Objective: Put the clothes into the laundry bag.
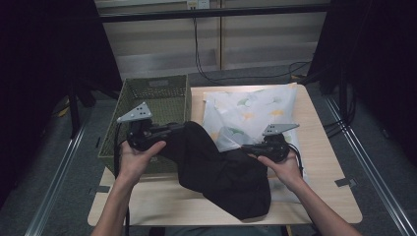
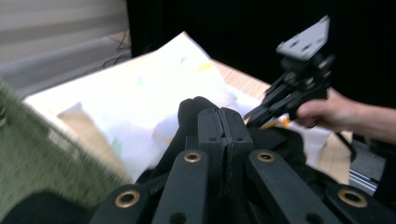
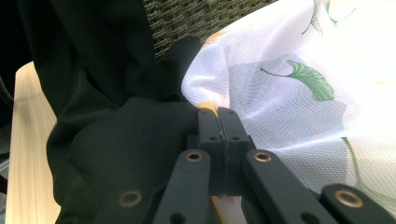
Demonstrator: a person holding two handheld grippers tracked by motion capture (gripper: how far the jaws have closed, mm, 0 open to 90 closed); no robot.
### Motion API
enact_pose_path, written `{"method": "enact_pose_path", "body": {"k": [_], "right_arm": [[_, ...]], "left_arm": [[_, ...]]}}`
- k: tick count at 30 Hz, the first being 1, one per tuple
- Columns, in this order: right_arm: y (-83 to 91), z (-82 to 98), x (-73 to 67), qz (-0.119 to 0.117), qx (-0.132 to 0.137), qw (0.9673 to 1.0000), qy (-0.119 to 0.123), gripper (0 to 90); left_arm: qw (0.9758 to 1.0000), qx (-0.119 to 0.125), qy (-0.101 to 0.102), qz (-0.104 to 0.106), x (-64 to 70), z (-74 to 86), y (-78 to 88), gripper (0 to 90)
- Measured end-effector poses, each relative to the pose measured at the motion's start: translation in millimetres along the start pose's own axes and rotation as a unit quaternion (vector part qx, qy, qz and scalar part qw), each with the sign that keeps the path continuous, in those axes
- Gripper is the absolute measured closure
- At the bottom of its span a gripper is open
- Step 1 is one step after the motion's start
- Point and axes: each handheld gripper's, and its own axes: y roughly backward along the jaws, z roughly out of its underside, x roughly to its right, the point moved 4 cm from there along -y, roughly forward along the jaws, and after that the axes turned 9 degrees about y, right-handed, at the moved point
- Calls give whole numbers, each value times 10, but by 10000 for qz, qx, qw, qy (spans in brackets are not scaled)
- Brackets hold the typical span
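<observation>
A black garment (image 1: 221,172) hangs between my two grippers and drapes down to the table's front edge. My left gripper (image 1: 183,129) is shut on its upper left end, raised beside the basket; in the left gripper view the jaws (image 2: 223,114) are pressed together with black cloth (image 2: 191,105) bunched around them. My right gripper (image 1: 246,146) is shut where the black cloth (image 3: 121,135) meets a white leaf-printed mesh bag (image 3: 289,93). Its jaws (image 3: 218,114) appear to pinch the bag's edge. The white bag (image 1: 251,110) lies across the table's far right half.
A green woven basket (image 1: 147,98) stands at the table's left, just behind my left hand. The light wooden table (image 1: 324,162) has bare wood at the right and along the front. Dark stands and cables flank the table on the floor.
</observation>
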Motion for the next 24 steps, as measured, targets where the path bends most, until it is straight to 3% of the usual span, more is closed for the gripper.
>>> {"method": "enact_pose_path", "body": {"k": [11,13,15,24], "right_arm": [[3,-1,16,19,11,10000,-5,900],[2,-2,17,25,14,10000,-10,900],[-2,-4,18,29,8,10000,5,900],[2,-1,29,43,15,10000,-10,900]], "left_arm": [[9978,195,-509,380,537,-528,-234,886],[9976,216,-512,417,563,-553,-248,886],[9962,303,-555,599,661,-653,-319,886],[9935,344,-725,801,919,-873,-484,886]]}}
